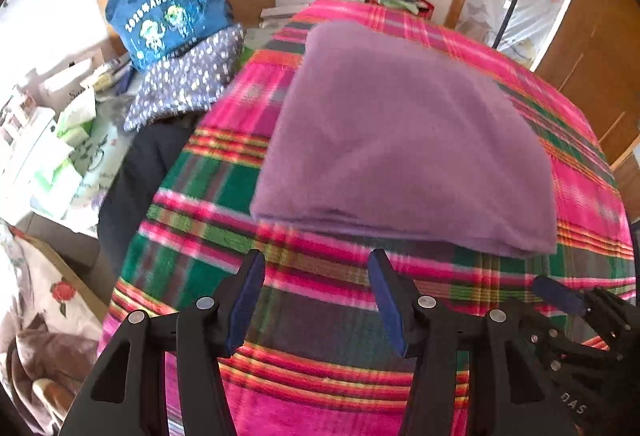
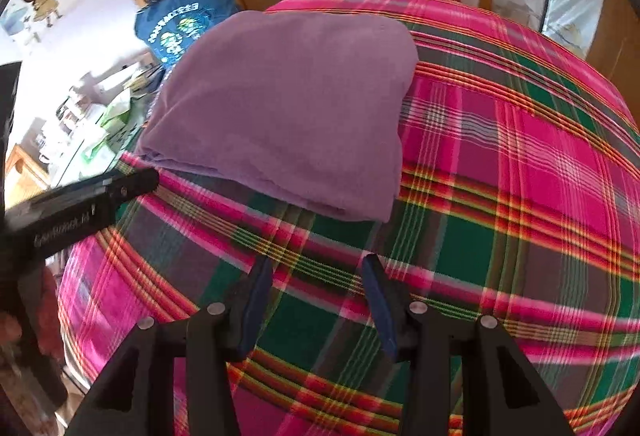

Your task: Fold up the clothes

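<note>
A bed [image 1: 208, 203] covered in a pink-and-green plaid blanket [image 2: 500, 163] carries a folded purple garment [image 2: 288, 103] lying flat on it.

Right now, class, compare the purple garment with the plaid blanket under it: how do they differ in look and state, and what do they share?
The purple garment is one plain colour; the plaid blanket is striped pink, green and grey. The garment is folded into a compact, layered rectangle; the blanket is spread out flat. The garment covers only part of the blanket, which extends well beyond it on all sides. Both are soft fabric, and neither is held by the open tongs.
</note>
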Available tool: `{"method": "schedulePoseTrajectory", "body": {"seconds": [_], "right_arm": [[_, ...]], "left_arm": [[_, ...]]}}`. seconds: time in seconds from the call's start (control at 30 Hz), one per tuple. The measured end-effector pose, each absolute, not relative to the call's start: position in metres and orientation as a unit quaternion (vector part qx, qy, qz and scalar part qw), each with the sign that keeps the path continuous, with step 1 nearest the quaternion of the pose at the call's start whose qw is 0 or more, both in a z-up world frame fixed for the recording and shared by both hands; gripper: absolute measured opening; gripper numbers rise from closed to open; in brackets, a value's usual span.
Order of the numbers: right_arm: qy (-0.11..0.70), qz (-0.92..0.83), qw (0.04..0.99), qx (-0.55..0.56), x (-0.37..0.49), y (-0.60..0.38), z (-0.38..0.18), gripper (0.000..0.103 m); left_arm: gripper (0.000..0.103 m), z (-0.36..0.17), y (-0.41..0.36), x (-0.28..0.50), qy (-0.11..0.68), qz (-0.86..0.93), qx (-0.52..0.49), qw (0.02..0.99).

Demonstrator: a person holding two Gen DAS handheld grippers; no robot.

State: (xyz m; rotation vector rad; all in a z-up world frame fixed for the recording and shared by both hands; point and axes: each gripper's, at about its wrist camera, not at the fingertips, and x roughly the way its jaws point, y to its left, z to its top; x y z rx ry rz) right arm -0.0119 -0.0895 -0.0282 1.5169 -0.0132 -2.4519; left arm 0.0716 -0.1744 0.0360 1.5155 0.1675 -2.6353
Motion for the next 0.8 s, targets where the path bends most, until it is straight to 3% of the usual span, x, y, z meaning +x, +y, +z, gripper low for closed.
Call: {"method": "schedulePoseTrajectory", "body": {"seconds": [0.27,0.43,0.53,0.8], "right_arm": [[0.007,-0.856,0.092,0.509,-0.006,-0.095,-0.034,0.049],[0.008,-0.863,0.092,0.496,-0.003,-0.102,-0.037,0.07],[0.013,-0.867,0.086,0.491,-0.004,-0.107,-0.038,0.076],[0.013,-0.874,0.072,0.48,-0.008,-0.107,-0.038,0.075]], "left_arm": [[0.056,0.024,-0.166,0.069,0.043,-0.863,0.5,0.053],[0.059,0.017,-0.16,0.068,0.035,-0.863,0.502,0.046],[0.065,0.015,-0.16,0.067,0.042,-0.863,0.502,0.043],[0.071,0.014,-0.157,0.066,0.038,-0.866,0.497,0.045]]}}
